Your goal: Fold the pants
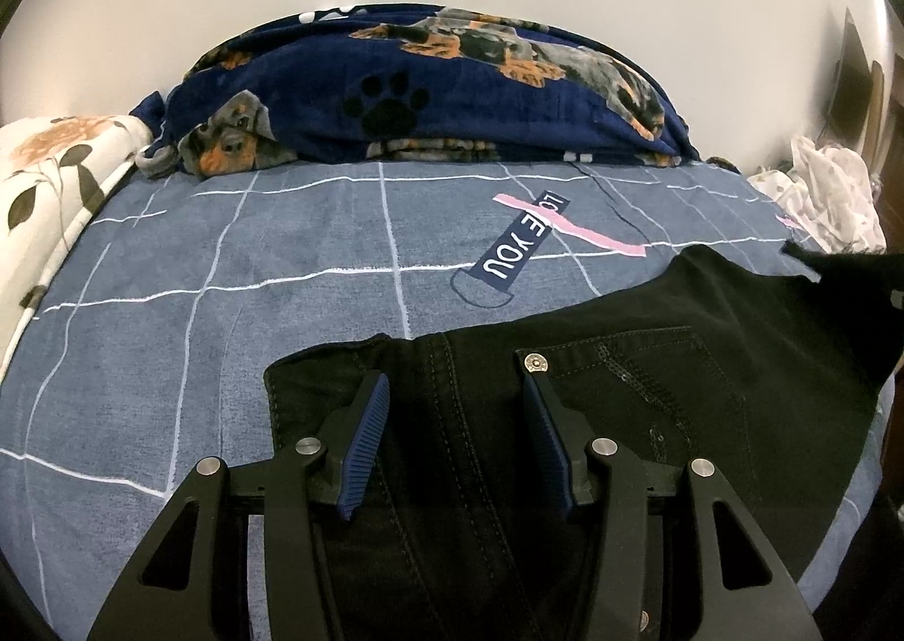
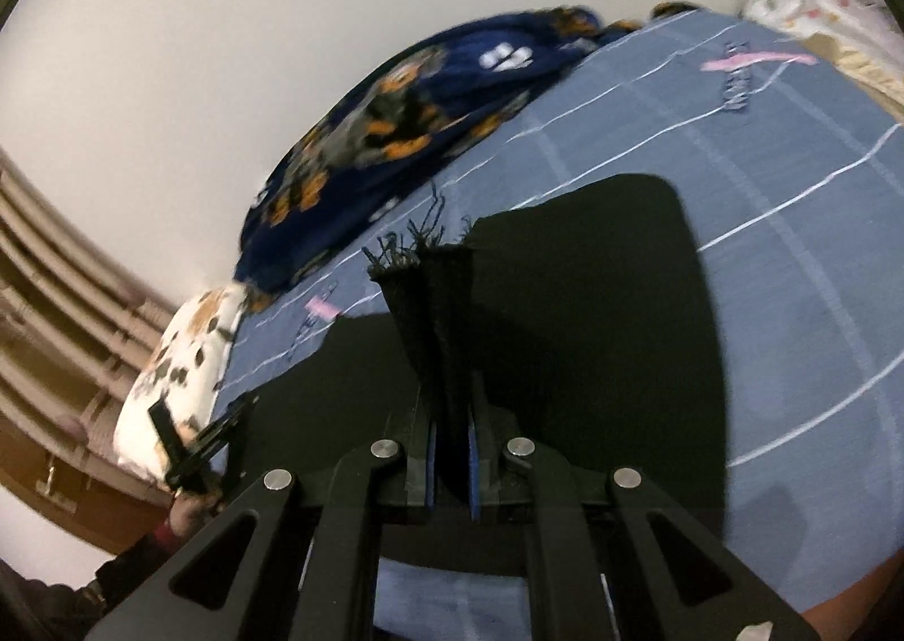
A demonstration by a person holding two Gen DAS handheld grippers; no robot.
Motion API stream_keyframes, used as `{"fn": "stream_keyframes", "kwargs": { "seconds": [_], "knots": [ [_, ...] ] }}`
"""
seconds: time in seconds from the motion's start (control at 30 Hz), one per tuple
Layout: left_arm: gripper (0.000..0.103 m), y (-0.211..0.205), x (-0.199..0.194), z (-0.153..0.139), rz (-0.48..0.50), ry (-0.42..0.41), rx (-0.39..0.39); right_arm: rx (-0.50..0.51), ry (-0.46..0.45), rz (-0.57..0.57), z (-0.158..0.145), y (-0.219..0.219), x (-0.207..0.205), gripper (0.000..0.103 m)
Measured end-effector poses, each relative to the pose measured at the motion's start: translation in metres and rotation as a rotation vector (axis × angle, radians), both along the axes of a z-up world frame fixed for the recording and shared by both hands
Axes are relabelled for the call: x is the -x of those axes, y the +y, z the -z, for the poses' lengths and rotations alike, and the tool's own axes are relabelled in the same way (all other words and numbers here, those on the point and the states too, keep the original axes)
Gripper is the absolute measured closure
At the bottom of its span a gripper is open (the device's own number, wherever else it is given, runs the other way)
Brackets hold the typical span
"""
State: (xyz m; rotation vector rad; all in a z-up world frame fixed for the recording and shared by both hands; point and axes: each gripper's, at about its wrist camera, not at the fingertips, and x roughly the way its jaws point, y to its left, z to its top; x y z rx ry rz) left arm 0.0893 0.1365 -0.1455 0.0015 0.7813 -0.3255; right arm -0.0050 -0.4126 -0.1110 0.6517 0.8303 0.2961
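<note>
One pair of black pants [image 1: 650,358] lies on the bed [image 1: 226,274], which also carries one navy dog-print blanket [image 1: 452,76]. My left gripper [image 1: 455,387] has its fingers apart over the waistband, near one silver rivet [image 1: 535,363]. My right gripper [image 2: 450,449] has its fingers clamped on the frayed hem [image 2: 429,257], lifted off the bed.

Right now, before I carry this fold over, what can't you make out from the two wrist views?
- Left wrist: the black pants run under the open left gripper and off the bottom edge; the waistband is hidden.
- Left wrist: their right end is cut by the frame edge.
- Right wrist: motion blur smears the dog-print blanket.
- Right wrist: the right gripper clamps a frayed hem; the layer count is unreadable.
</note>
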Motion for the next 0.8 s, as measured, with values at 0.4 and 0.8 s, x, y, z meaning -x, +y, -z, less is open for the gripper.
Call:
{"fn": "stream_keyframes", "kwargs": {
  "seconds": [0.4,0.8],
  "knots": [
    [0.052,0.000,0.000,0.001,0.000,-0.001,0.002,-0.033,0.051,-0.166,0.029,0.082,-0.011,0.095],
    [0.052,0.001,0.000,0.001,0.000,-0.002,0.004,0.000,0.073,-0.244,0.043,0.109,-0.008,0.093]
  ]
}}
